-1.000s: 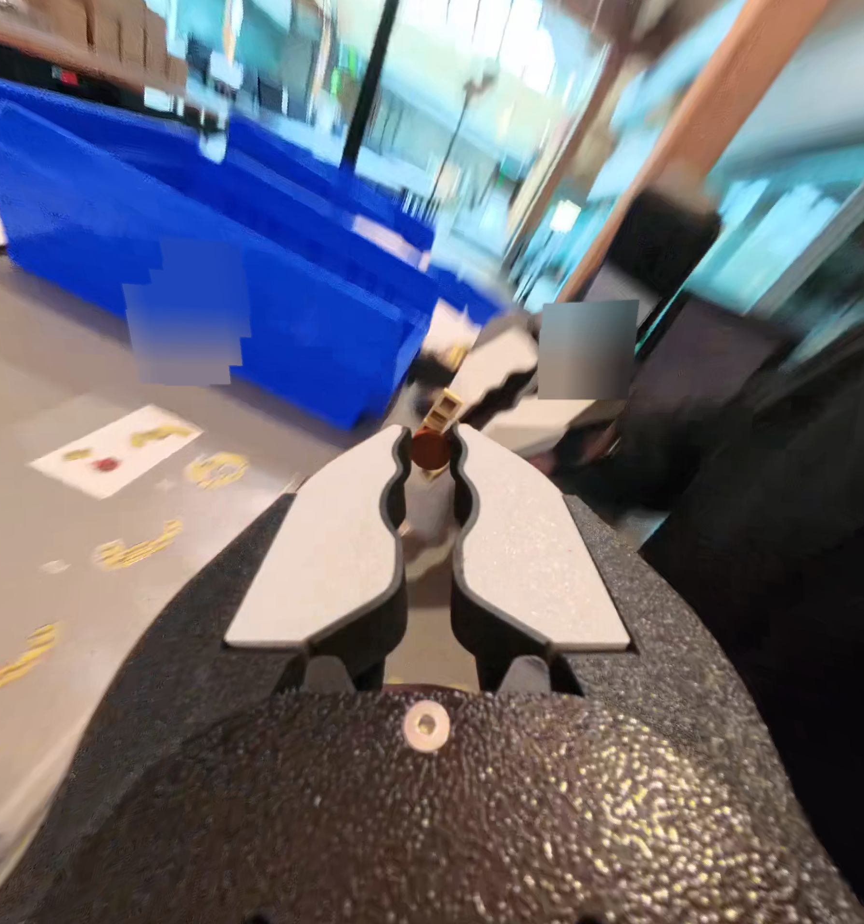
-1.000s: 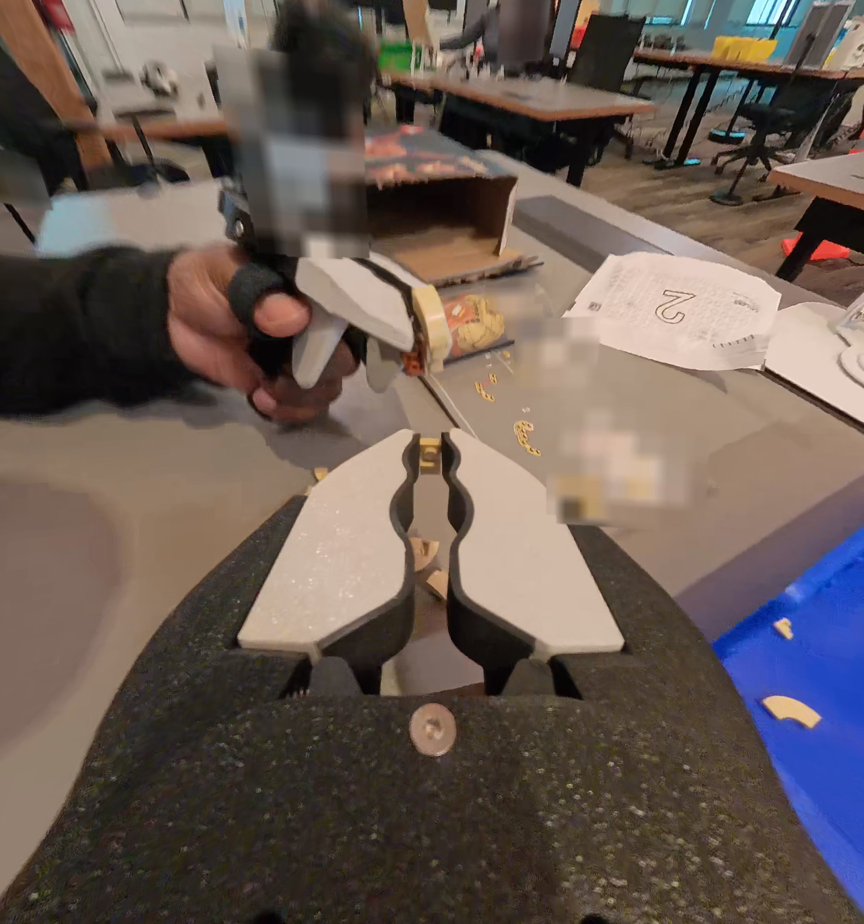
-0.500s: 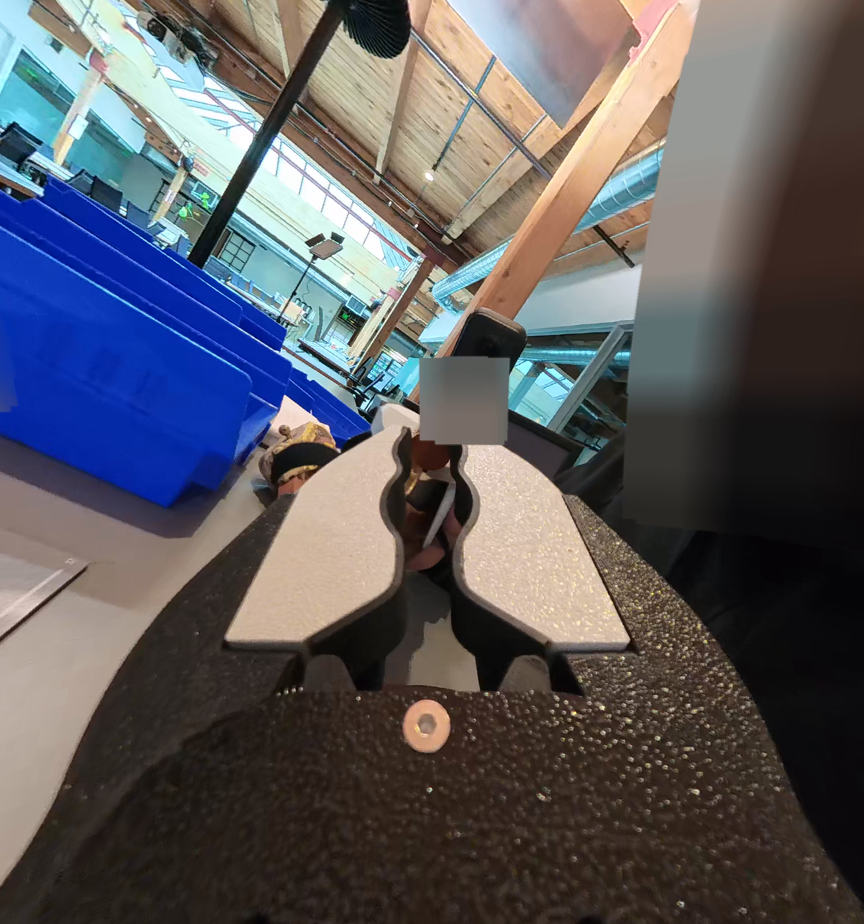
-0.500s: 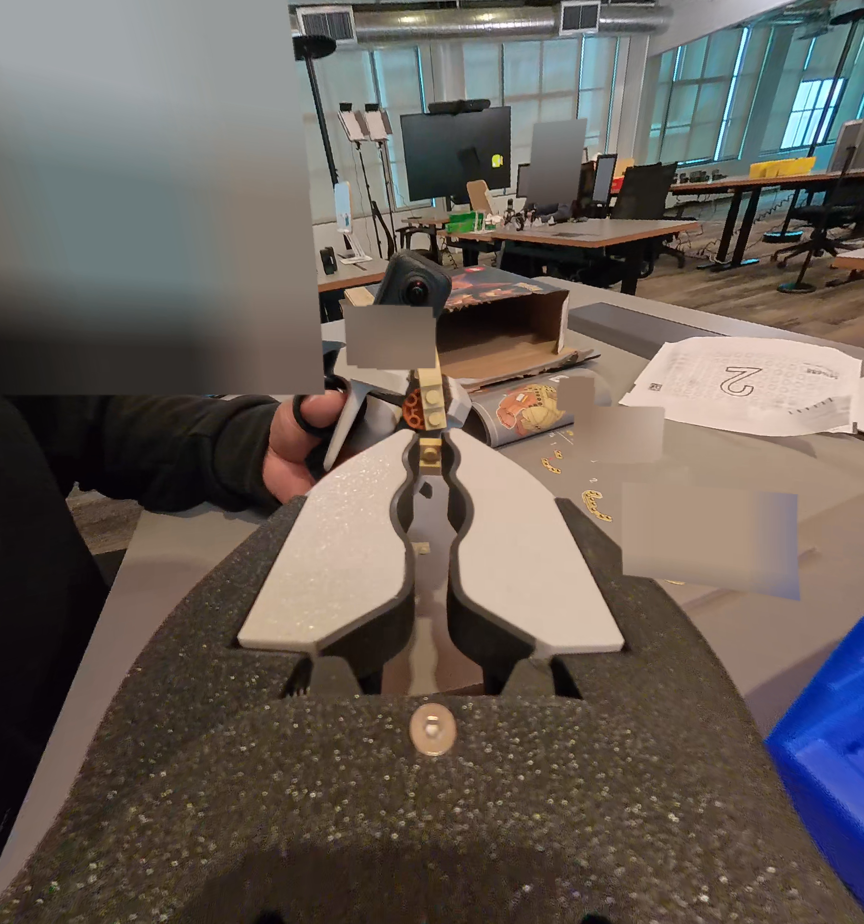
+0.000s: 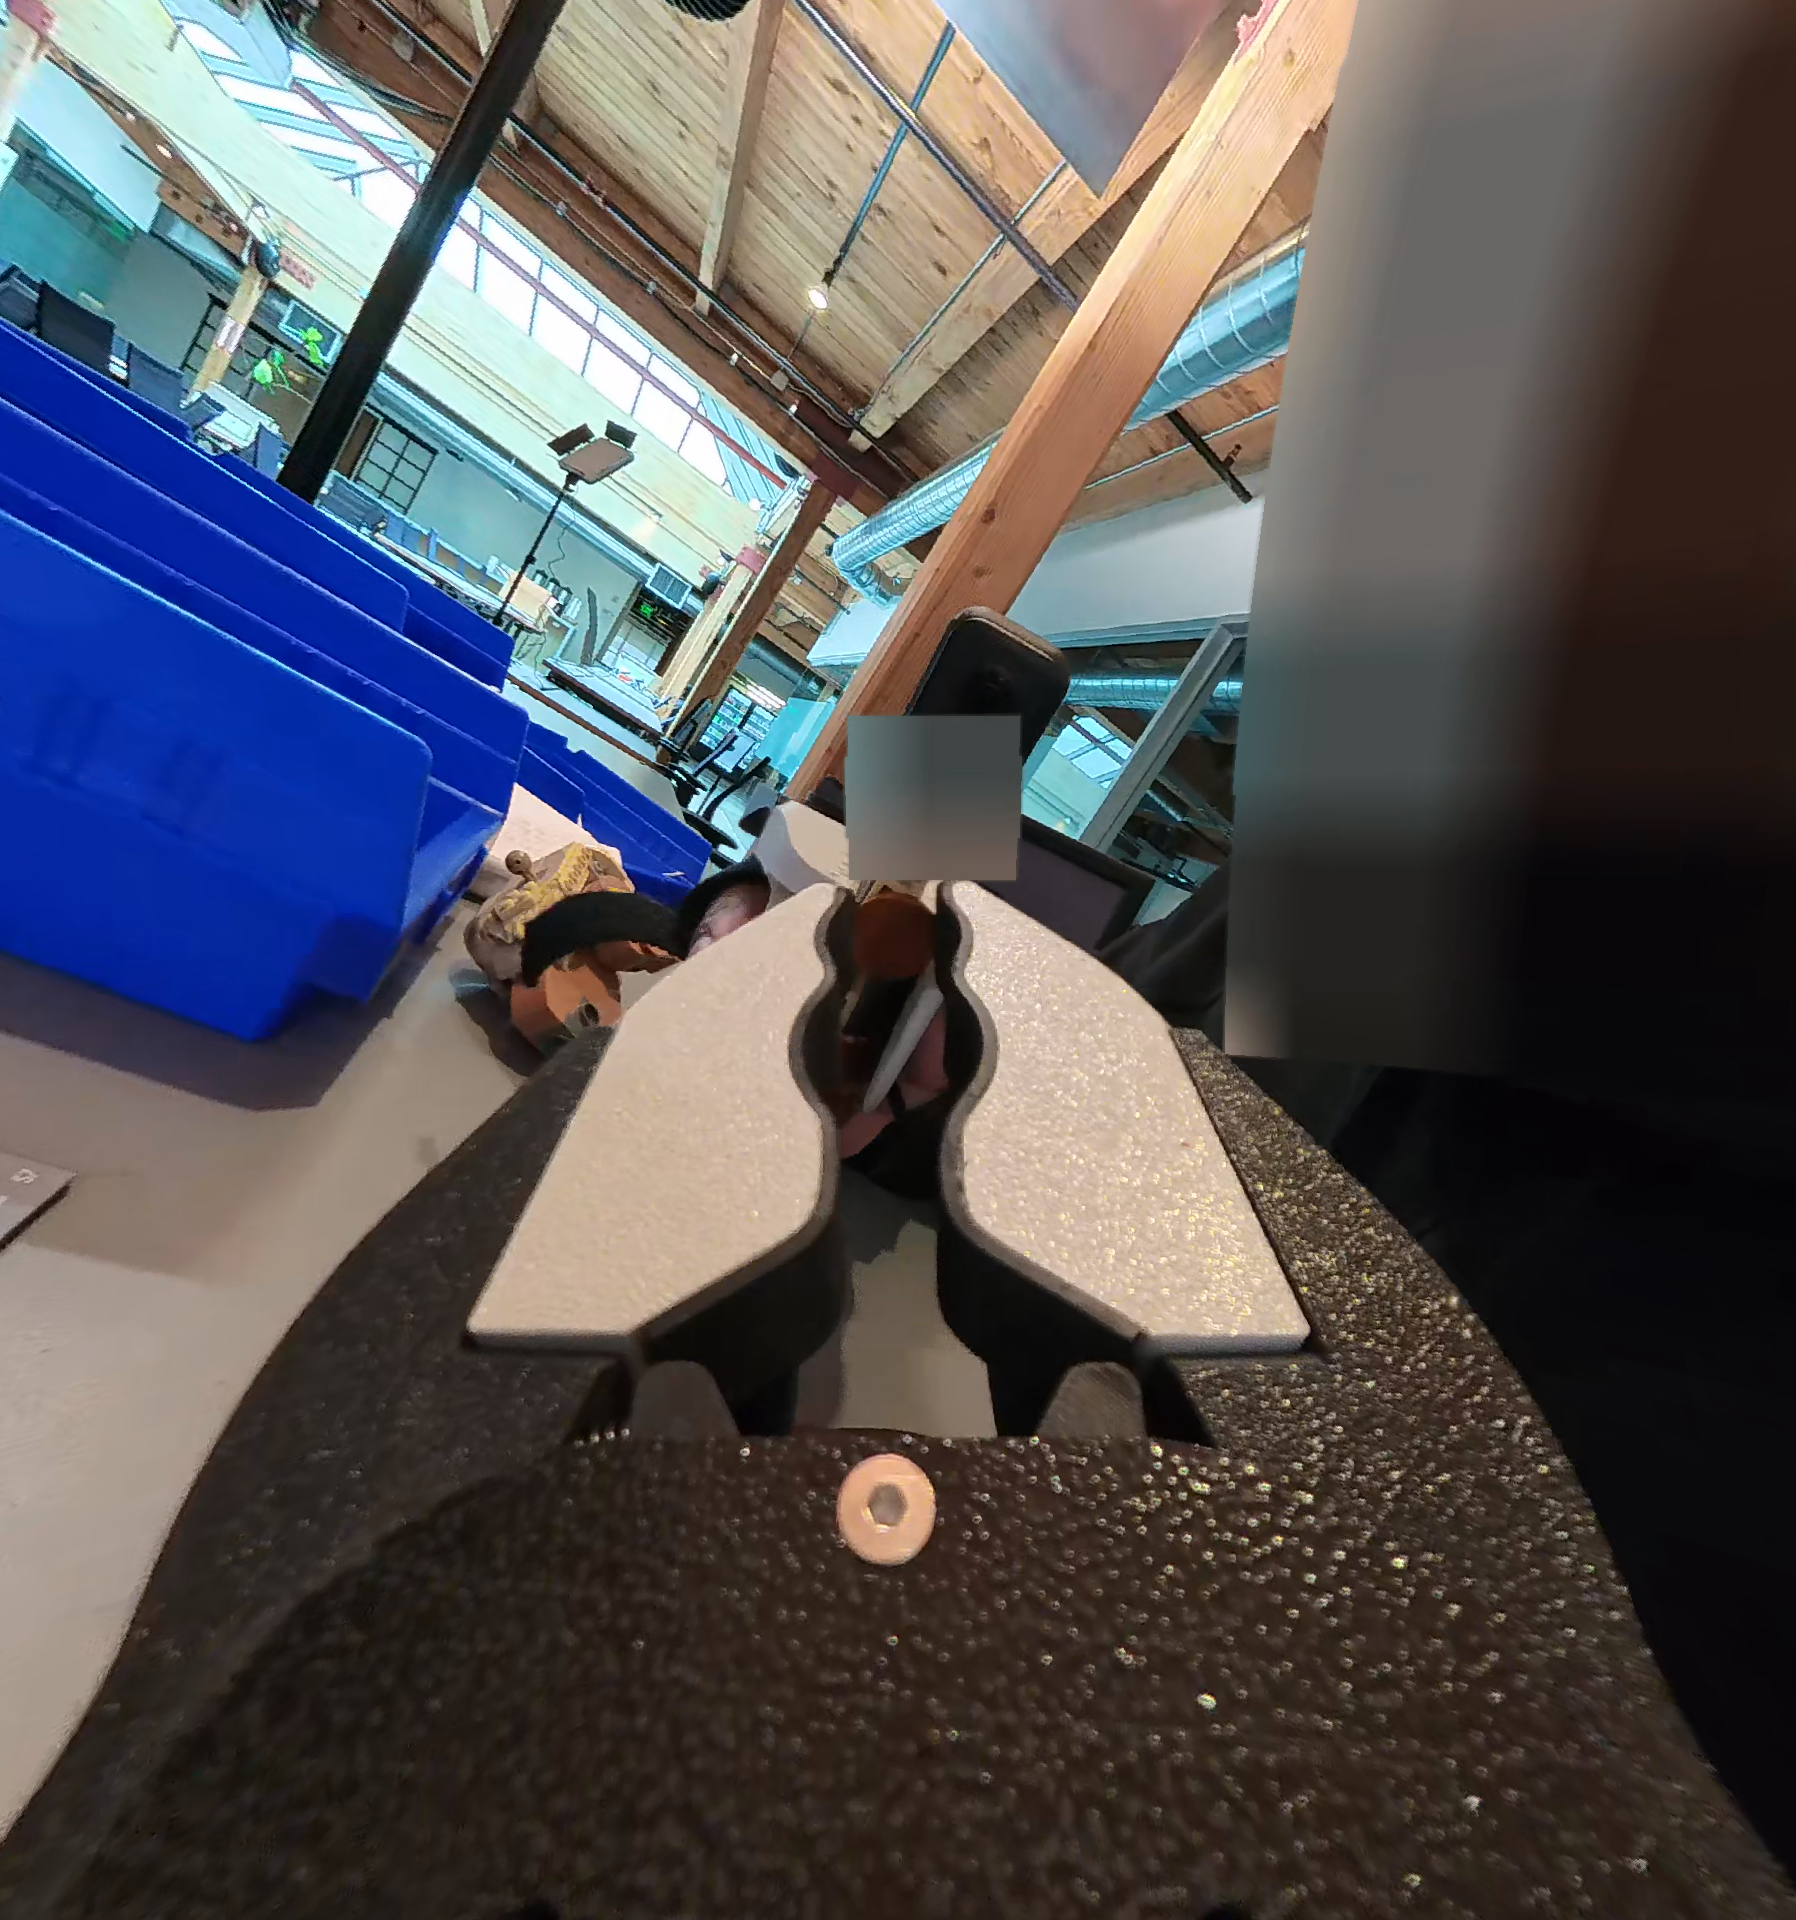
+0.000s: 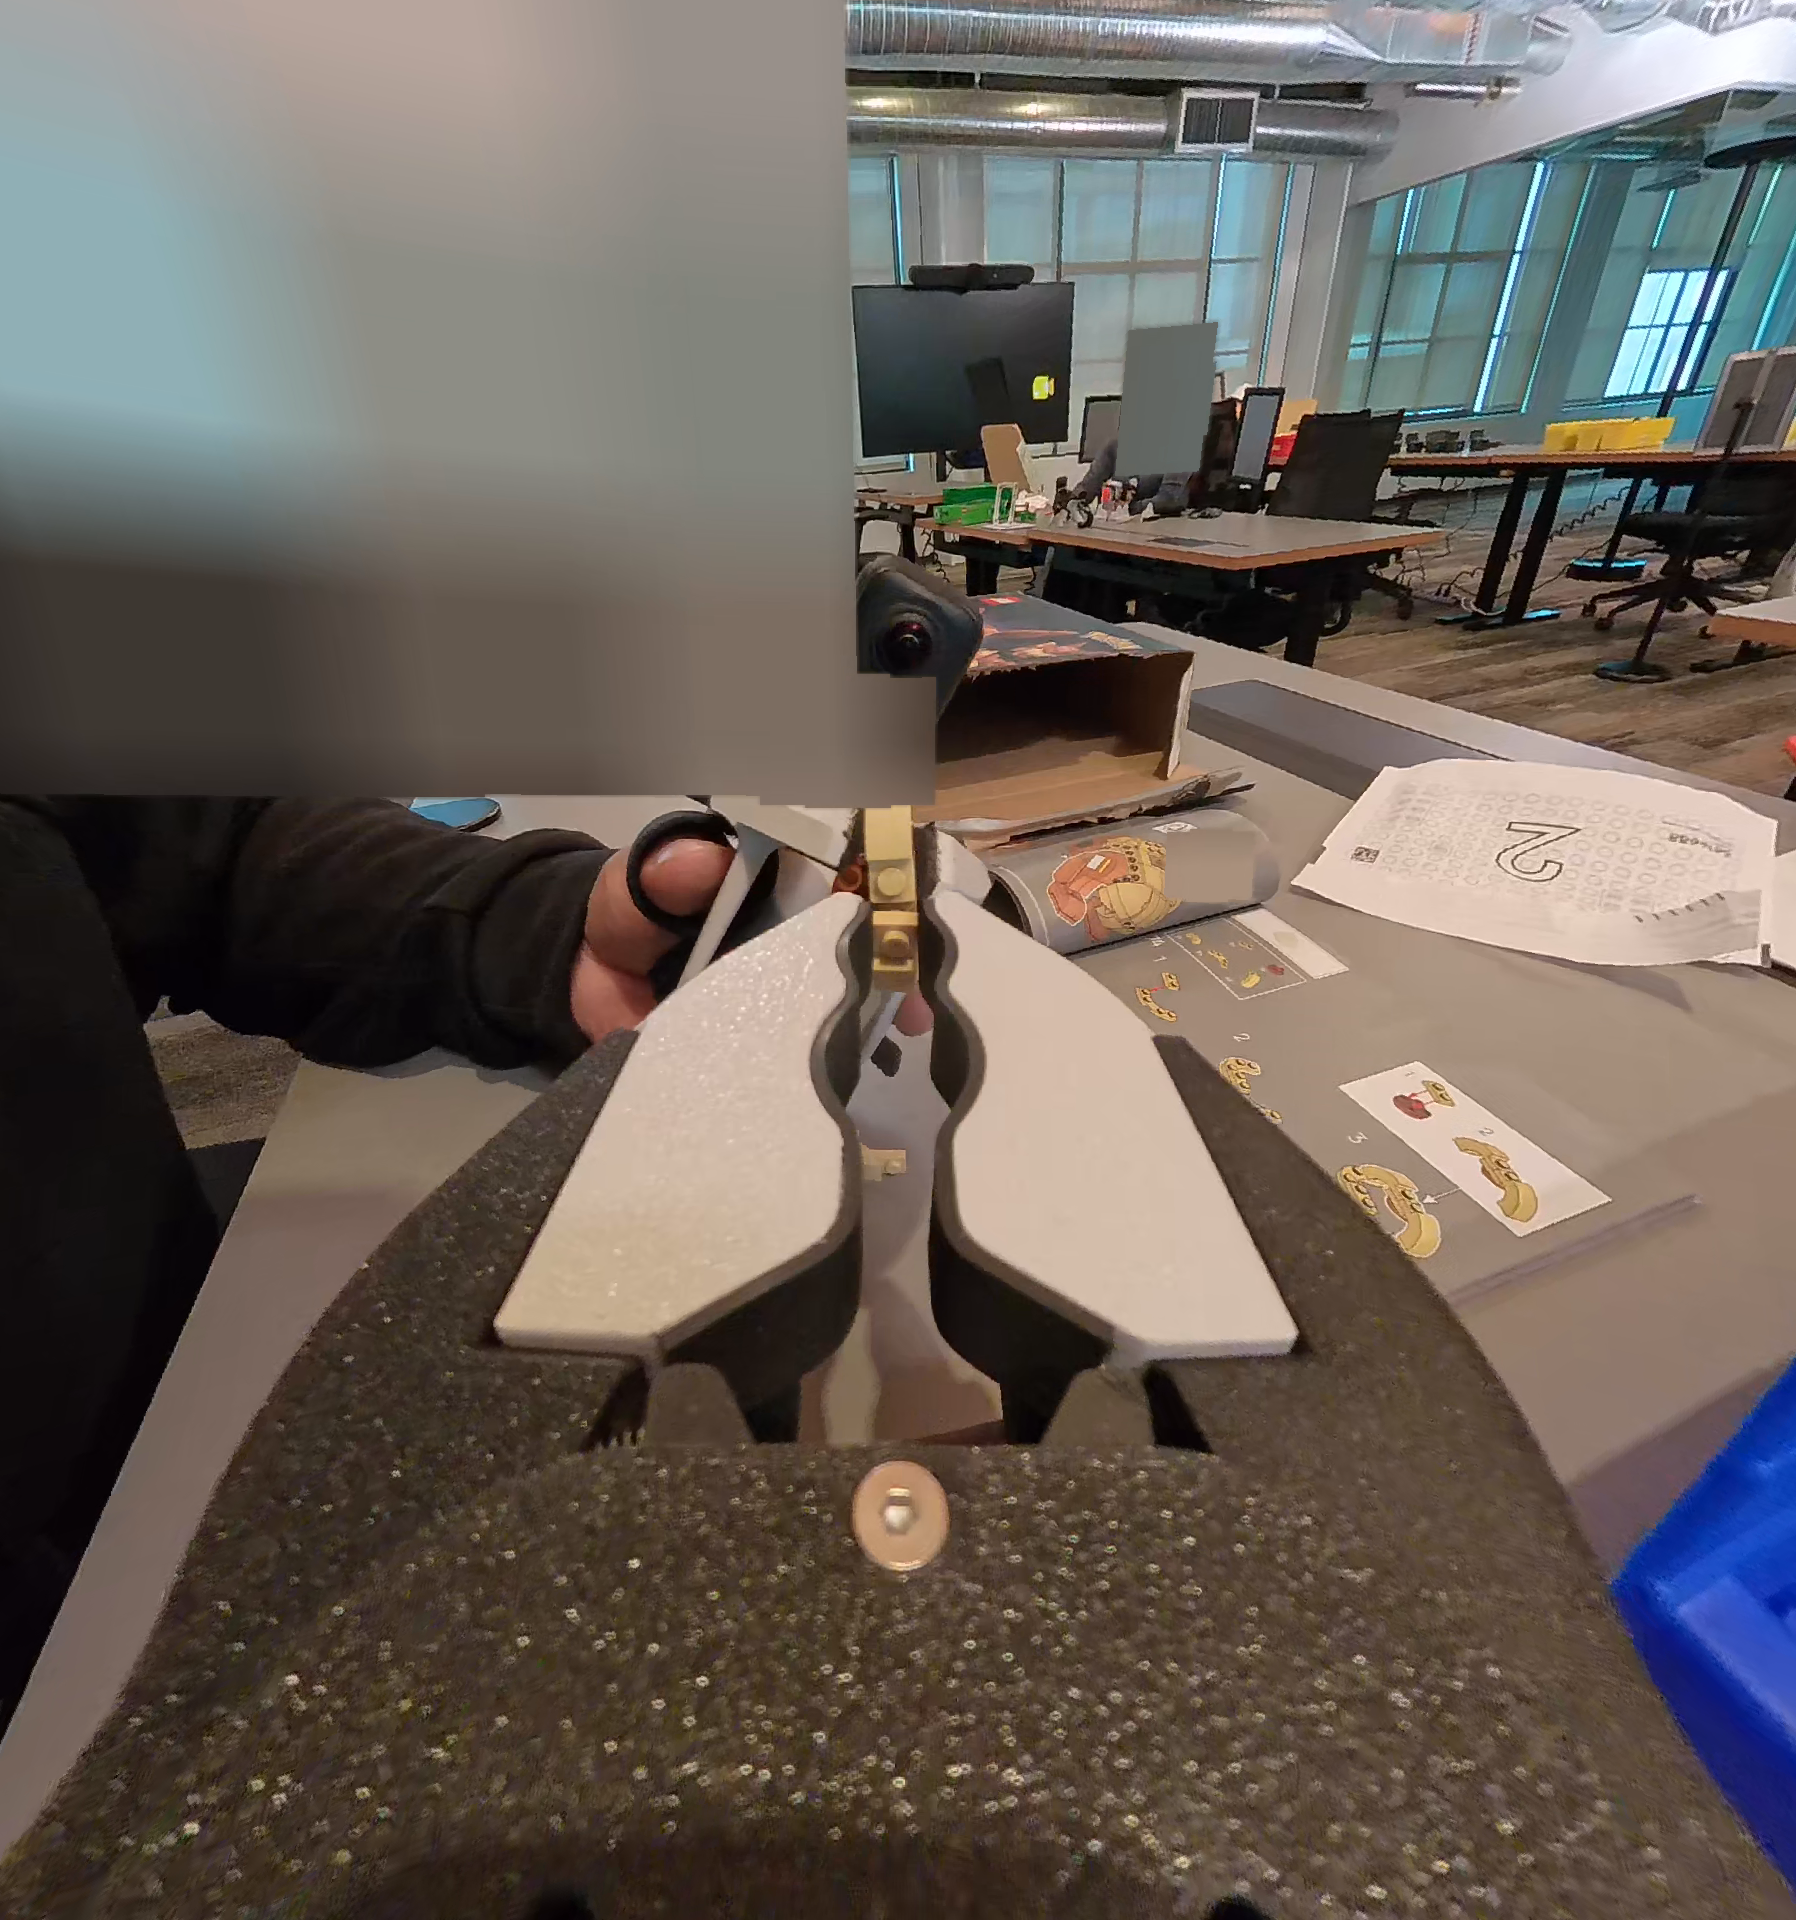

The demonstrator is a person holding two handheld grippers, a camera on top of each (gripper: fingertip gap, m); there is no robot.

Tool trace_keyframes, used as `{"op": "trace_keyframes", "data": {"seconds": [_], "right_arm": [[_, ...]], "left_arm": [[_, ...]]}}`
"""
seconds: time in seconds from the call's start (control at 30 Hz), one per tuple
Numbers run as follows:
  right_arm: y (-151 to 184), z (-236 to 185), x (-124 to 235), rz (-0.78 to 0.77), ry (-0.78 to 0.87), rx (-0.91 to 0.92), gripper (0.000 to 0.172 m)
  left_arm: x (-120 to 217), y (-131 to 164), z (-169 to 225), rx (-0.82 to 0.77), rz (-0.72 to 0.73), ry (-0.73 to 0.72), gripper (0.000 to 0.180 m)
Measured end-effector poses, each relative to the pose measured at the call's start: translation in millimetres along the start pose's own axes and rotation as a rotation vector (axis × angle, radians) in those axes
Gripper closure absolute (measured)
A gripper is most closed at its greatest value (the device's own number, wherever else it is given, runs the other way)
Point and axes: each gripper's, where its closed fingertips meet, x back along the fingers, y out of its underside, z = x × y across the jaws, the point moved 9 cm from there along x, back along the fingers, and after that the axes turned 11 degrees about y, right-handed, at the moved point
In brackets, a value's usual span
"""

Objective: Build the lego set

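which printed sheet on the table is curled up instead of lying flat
The grey booklet with the orange and tan figure, beside the cardboard box; the white sheet lies flat.

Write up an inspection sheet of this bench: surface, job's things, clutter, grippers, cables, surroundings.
Surface: grey table.
Job's things: tan brick piece; round brown piece; instruction booklet.
Clutter: open cardboard box; printed sheet; blue bins; small brown model.
Grippers: right gripper shut on the tan brick piece; left gripper shut on the round brown piece; the two face each other closely.
Cables: nothing seen.
Surroundings: desks, chairs, monitor.
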Motion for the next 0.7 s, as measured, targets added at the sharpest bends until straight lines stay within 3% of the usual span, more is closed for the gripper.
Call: {"op": "trace_keyframes", "data": {"seconds": [0.7], "right_arm": [[-3.2,-2.3,0.1,-0.04,0.029,0.007,0.165]], "left_arm": [[0.6,3.4,0.6,0.037,0.079,0.002,0.167]]}}
